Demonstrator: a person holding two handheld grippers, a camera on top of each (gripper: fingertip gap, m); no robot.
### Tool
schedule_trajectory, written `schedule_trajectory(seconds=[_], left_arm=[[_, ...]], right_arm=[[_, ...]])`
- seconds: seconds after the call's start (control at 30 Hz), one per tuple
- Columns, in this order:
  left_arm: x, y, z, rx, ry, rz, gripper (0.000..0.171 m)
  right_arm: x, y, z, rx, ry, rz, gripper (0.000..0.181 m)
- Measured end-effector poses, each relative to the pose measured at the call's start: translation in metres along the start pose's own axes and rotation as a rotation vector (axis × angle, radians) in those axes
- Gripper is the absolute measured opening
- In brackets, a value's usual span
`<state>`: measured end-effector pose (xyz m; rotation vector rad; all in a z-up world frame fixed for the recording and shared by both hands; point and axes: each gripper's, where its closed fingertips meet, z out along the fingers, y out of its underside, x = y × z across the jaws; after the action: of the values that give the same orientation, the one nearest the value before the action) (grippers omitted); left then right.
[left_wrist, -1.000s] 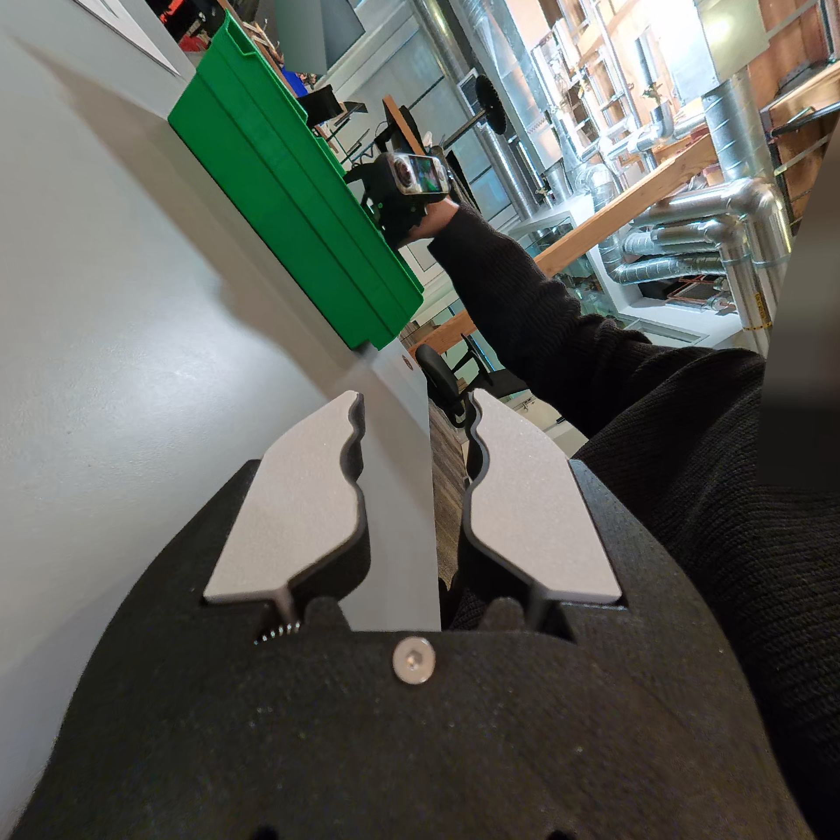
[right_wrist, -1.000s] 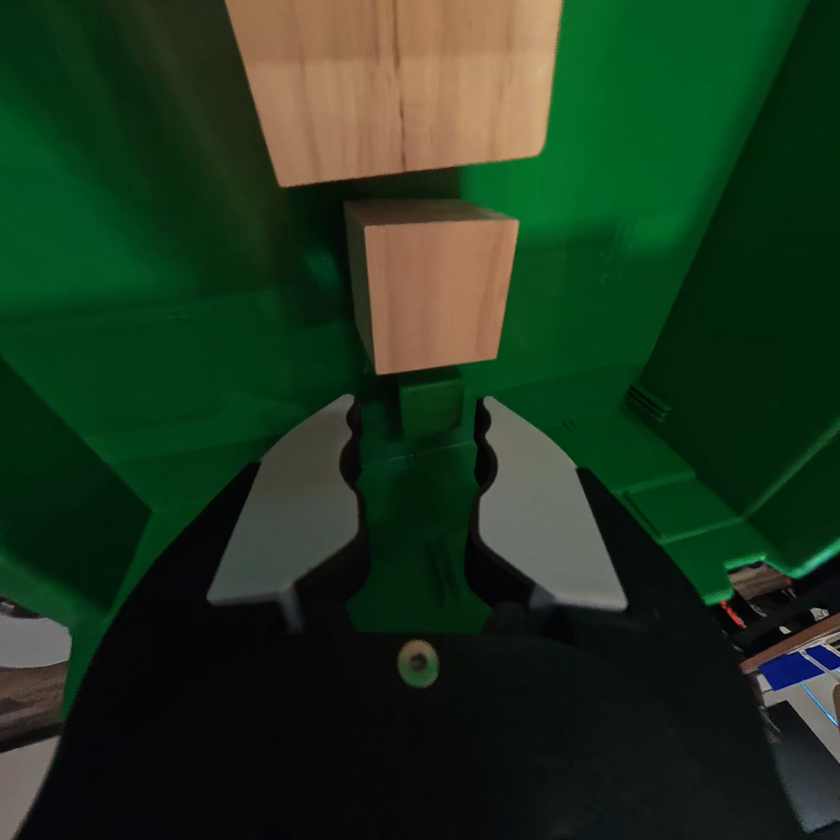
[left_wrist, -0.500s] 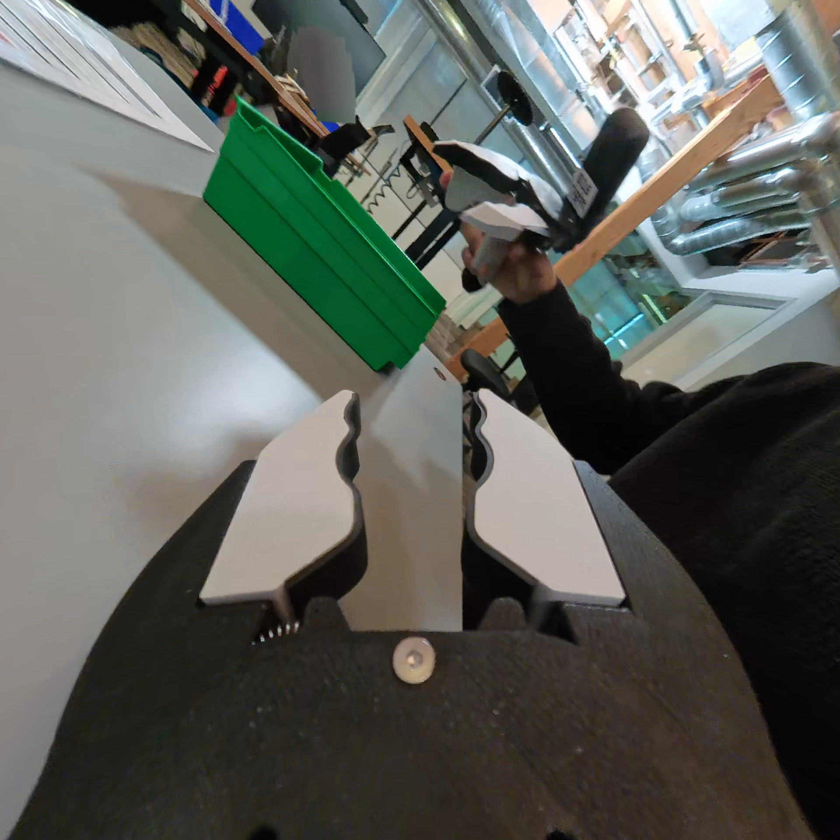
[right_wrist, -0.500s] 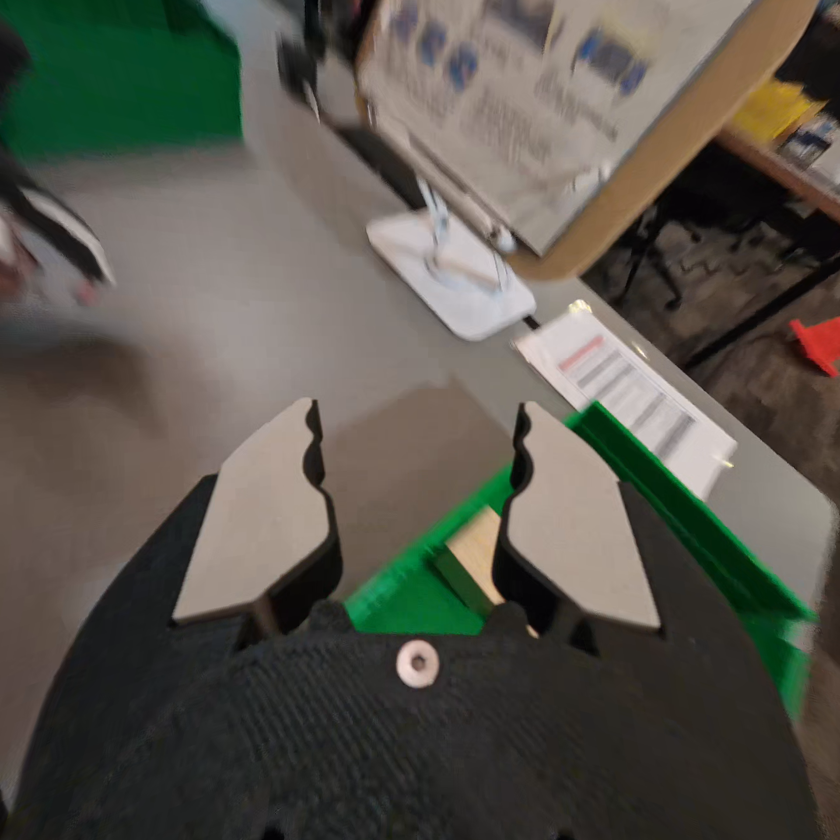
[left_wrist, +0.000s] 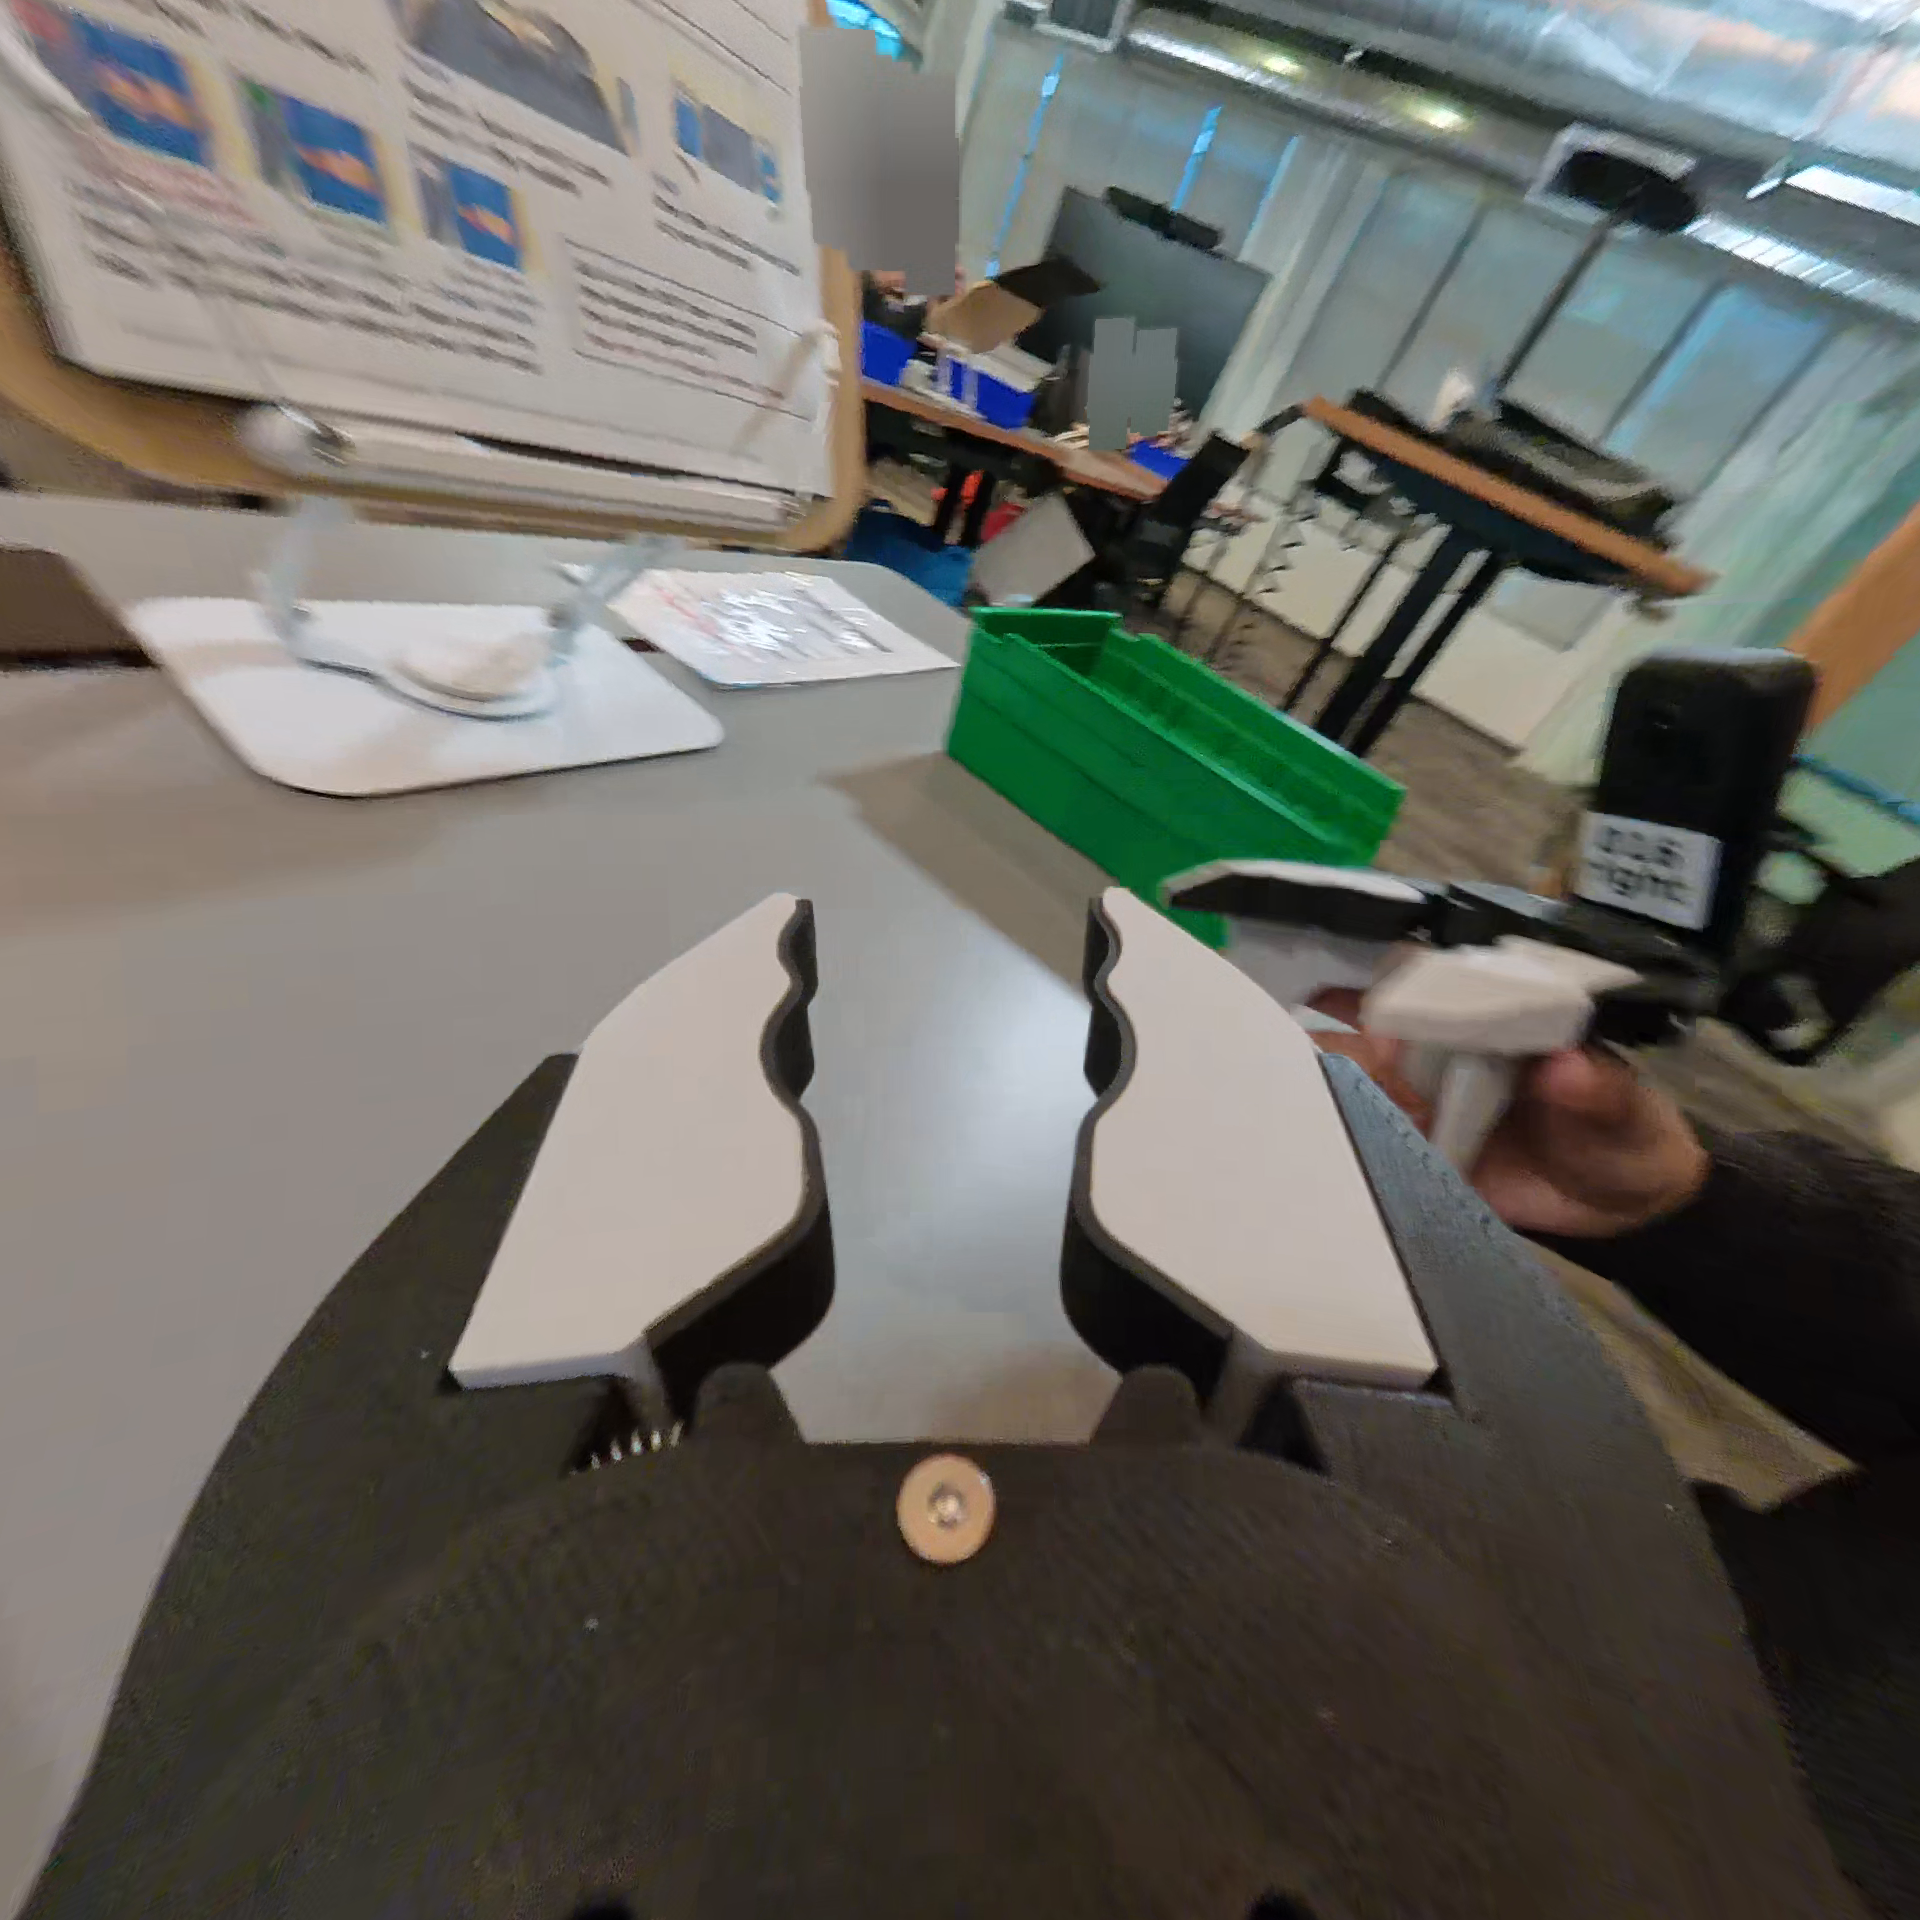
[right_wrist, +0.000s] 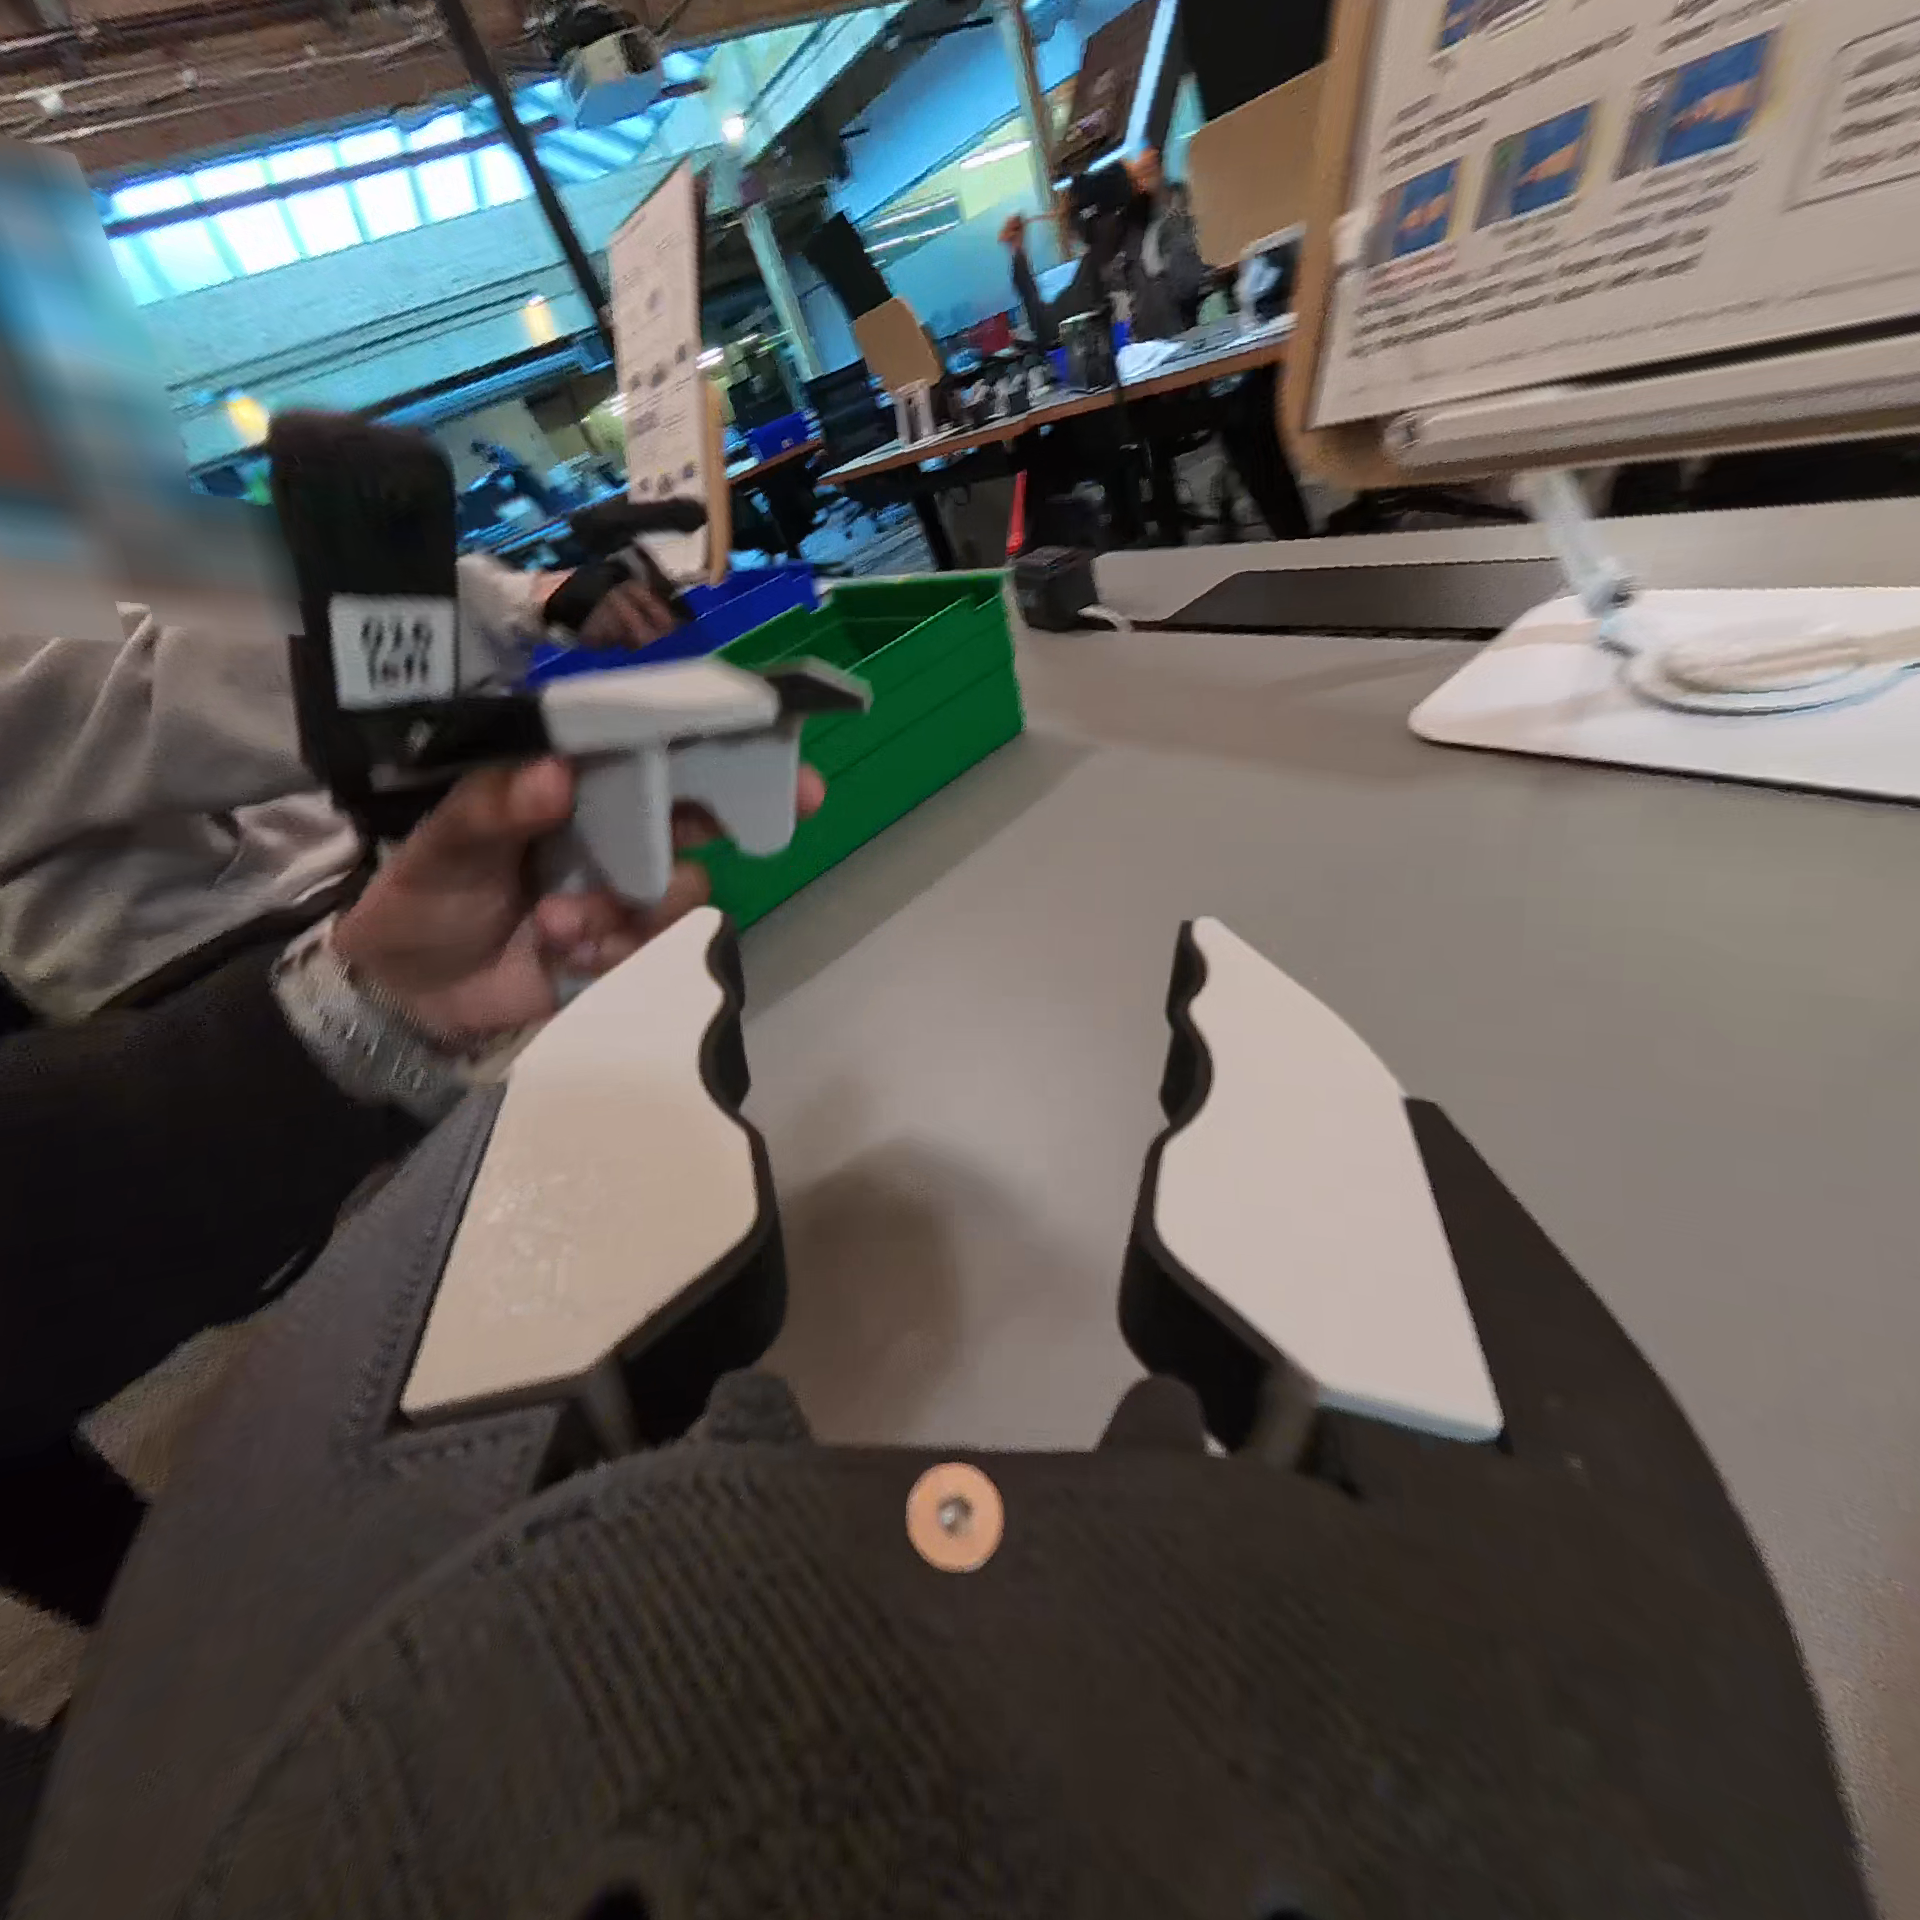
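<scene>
My left gripper (left_wrist: 948, 935) is open and empty, held low over the grey table (left_wrist: 312, 1039). A green bin (left_wrist: 1164, 727) stands beyond it to the right, near the table edge. My right gripper (right_wrist: 956, 956) is open and empty over the same table (right_wrist: 1455, 935). Each gripper shows in the other's view, held in a hand: the right one in the left wrist view (left_wrist: 1403, 966), the left one in the right wrist view (right_wrist: 675, 717). In the right wrist view a green bin (right_wrist: 894, 686) stands behind the left gripper.
A poster board (left_wrist: 416, 208) on a stand with a white base plate (left_wrist: 416, 717) stands at the back of the table. A printed sheet (left_wrist: 779, 623) lies beside the bin. A blue bin (right_wrist: 717, 613) sits behind the green one. Desks and people fill the background.
My right gripper has come up out of a green bin holding wooden blocks, and now points level across the table with wider jaws. My left gripper has swung round to face the poster stand.
</scene>
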<state>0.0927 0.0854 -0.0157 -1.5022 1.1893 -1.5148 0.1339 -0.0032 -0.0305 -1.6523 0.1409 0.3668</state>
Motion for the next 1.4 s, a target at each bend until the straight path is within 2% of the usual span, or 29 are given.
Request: schedule_trajectory(seconds=[0.13, 0.2, 0.23, 0.33, 0.4, 0.5, 0.57, 0.63, 0.7, 0.77, 0.93, 1.0, 1.07, 1.1, 1.13, 1.2, 1.23, 1.3, 1.4], left_arm=[[-0.055, -0.035, -0.05, 0.002, -0.275, 0.152, 0.059], [-0.093, -0.055, -0.085, -0.047, -0.461, 0.21, 0.062], [-0.113, -0.061, -0.104, -0.097, -0.548, 0.236, 0.067], [-0.174, -0.075, -0.155, -0.271, -0.745, 0.311, 0.062], [-0.214, -0.064, -0.183, -0.523, -0.79, 0.329, 0.061], [-0.262, -0.038, -0.223, -0.959, -0.767, 0.429, 0.062], [-0.283, -0.02, -0.249, -1.256, -0.705, 0.577, 0.063], [-0.298, -0.008, -0.263, -1.465, -0.631, 0.752, 0.062], [-0.305, 0.007, -0.262, -1.571, -0.538, 0.83, 0.059], [-0.31, 0.024, -0.258, -1.63, -0.468, 0.817, 0.06], [-0.332, 0.043, -0.267, -1.786, -0.408, 0.853, 0.057], [-0.338, 0.046, -0.266, -1.801, -0.398, 0.883, 0.049], [-0.341, 0.052, -0.264, -1.812, -0.396, 0.884, 0.049], [-0.344, 0.051, -0.263, -1.816, -0.406, 0.909, 0.043], [-0.346, 0.049, -0.262, -1.82, -0.41, 0.945, 0.026], [-0.339, 0.044, -0.262, -1.823, -0.403, 0.887, 0.025], [-0.334, 0.036, -0.258, -1.785, -0.431, 0.832, 0.025], [-0.313, 0.012, -0.233, -1.585, -0.454, 0.742, 0.023], [-0.248, -0.036, -0.172, -1.149, -0.388, 0.636, 0.023]], right_arm=[[-0.021, 0.043, 0.007, -0.115, -0.074, -0.087, 0.076], [-0.025, 0.058, 0.009, -0.156, -0.099, -0.089, 0.073], [-0.027, 0.062, 0.009, -0.166, -0.119, -0.079, 0.072], [-0.028, 0.067, 0.009, -0.177, -0.139, -0.072, 0.07], [-0.027, 0.066, 0.008, -0.174, -0.146, -0.091, 0.068], [-0.022, 0.067, 0.007, -0.185, -0.132, -0.123, 0.066], [-0.021, 0.069, 0.008, -0.197, -0.13, -0.138, 0.066], [-0.02, 0.07, 0.008, -0.204, -0.126, -0.149, 0.065], [-0.02, 0.071, 0.008, -0.213, -0.124, -0.16, 0.064], [-0.019, 0.073, 0.008, -0.222, -0.122, -0.175, 0.064], [-0.015, 0.08, 0.008, -0.245, -0.112, -0.177, 0.062], [-0.014, 0.081, 0.008, -0.247, -0.114, -0.157, 0.062], [-0.012, 0.081, 0.008, -0.245, -0.117, -0.135, 0.061], [-0.011, 0.08, 0.008, -0.243, -0.118, -0.124, 0.061], [-0.01, 0.081, 0.008, -0.243, -0.117, -0.115, 0.061], [-0.007, 0.08, 0.008, -0.241, -0.113, -0.096, 0.06], [-0.006, 0.079, 0.007, -0.236, -0.11, -0.086, 0.06], [-0.004, 0.075, 0.006, -0.224, -0.108, -0.07, 0.059], [-0.001, 0.07, 0.004, -0.207, -0.113, -0.058, 0.058]])
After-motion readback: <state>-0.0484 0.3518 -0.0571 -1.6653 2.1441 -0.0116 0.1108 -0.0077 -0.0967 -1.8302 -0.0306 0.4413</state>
